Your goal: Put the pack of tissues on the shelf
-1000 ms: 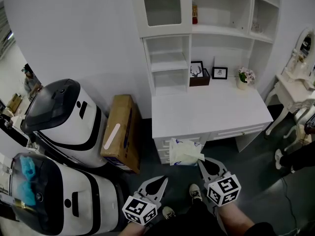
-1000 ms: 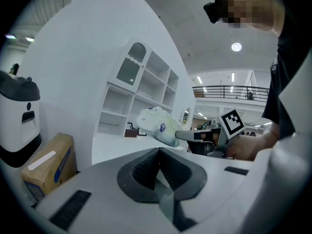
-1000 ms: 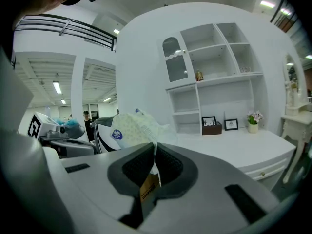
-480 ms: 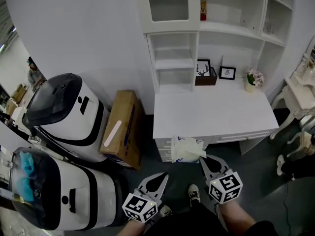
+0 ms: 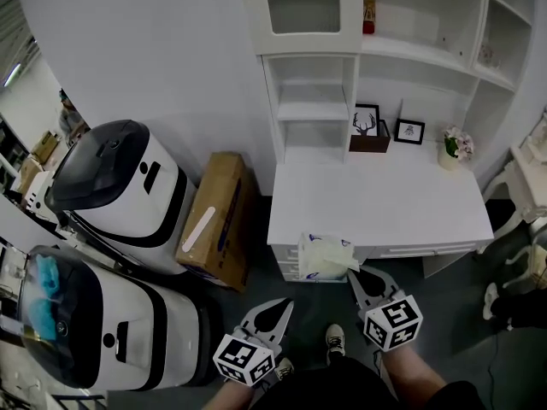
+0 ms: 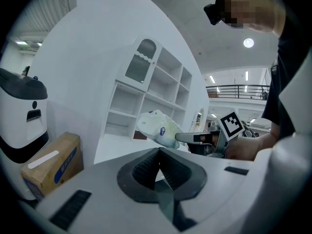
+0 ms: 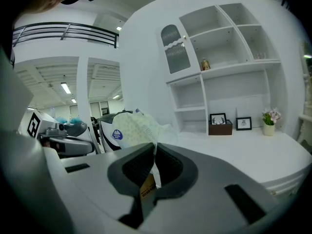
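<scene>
Pale pack of tissues (image 5: 325,257) pinched by edge in closed right hand-held gripper (image 5: 354,273); left hand-held gripper (image 5: 285,306) closed, empty.

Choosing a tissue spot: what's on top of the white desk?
On the desk, far side: deer picture, dark box, small frame, flower pot. The tissue pack covers part of its front edge.

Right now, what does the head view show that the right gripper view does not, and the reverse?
Only the head view shows the person's shoes and the marker cube on the right gripper. Only the right gripper view shows its tongs shut on the wrapper edge of the pack of tissues, plus a balcony railing. Both show the pack, the white desk and two framed pictures.
</scene>
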Action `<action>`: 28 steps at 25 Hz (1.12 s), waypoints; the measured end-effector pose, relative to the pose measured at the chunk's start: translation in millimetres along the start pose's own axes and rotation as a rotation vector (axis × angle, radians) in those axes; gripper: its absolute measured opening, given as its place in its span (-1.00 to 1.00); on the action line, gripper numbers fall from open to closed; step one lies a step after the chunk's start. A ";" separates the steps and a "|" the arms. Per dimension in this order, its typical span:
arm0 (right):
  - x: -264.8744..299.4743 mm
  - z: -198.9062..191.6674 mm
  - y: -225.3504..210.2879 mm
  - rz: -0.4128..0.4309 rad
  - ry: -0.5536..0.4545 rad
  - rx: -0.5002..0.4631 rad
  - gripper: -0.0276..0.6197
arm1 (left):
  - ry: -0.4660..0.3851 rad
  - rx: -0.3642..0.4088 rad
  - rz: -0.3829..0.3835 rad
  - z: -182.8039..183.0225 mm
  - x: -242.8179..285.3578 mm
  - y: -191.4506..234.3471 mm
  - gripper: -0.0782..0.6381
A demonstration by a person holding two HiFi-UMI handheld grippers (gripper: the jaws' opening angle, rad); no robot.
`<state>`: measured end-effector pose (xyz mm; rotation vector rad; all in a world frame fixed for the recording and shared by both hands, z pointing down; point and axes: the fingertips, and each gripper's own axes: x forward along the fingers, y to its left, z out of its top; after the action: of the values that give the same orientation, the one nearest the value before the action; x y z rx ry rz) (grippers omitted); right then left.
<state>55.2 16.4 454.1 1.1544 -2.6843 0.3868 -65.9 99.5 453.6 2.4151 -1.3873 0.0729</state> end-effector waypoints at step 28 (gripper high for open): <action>44.8 9.5 -89.8 0.121 0.024 -0.009 -0.89 | 0.005 -0.029 0.110 3.0 92.1 -7.1 -0.77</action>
<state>89.9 -76.5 471.9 0.9816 -2.7400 0.4038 -12.6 25.6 468.8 2.3124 -1.5082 0.0863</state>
